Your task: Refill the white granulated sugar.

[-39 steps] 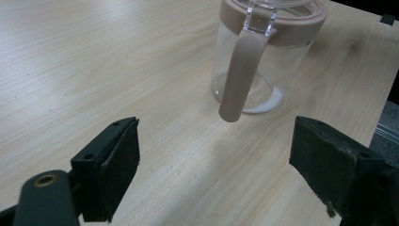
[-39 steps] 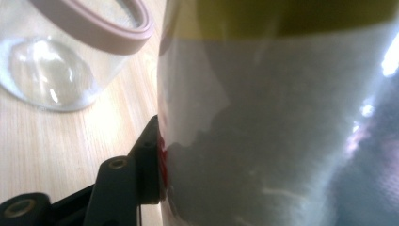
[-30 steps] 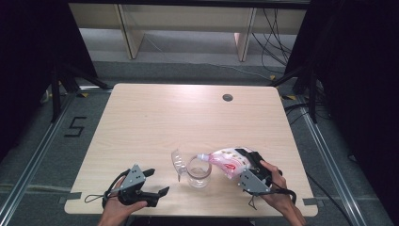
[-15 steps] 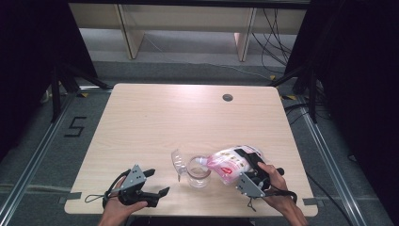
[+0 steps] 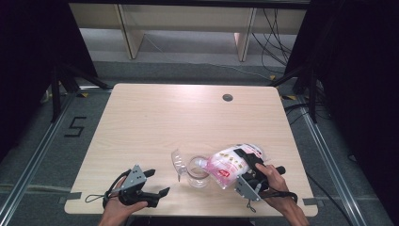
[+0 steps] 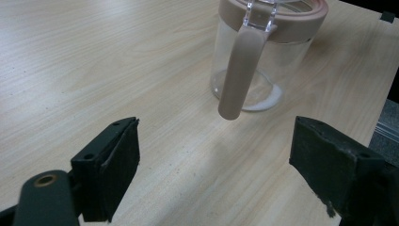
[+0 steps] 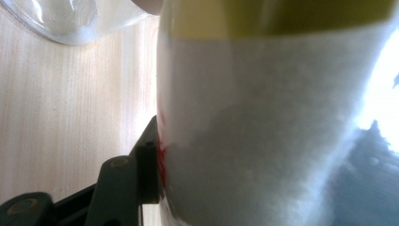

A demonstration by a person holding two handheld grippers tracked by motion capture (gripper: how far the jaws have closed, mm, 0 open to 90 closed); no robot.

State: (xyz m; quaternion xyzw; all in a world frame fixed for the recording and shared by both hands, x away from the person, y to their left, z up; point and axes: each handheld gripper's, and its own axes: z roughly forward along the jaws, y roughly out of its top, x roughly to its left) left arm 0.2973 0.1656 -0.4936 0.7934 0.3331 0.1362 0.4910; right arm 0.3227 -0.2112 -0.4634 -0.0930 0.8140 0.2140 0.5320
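Right gripper [image 5: 251,172] pinches a tilted pink bag [image 5: 230,165] over the jar [image 5: 197,172], while left gripper [image 5: 157,183] rests spread on the table [image 5: 188,117].

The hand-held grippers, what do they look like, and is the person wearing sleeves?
Both are black. The left hand-held gripper has two thick black jaws, a grey three-cornered plate on top and a thin black cable looping off behind it. Its jaws are lined with dark, rough-edged pads, with round screw holes in the frame. The right hand-held gripper carries the same grey plate and a black cable. No sleeves show on the forearms.
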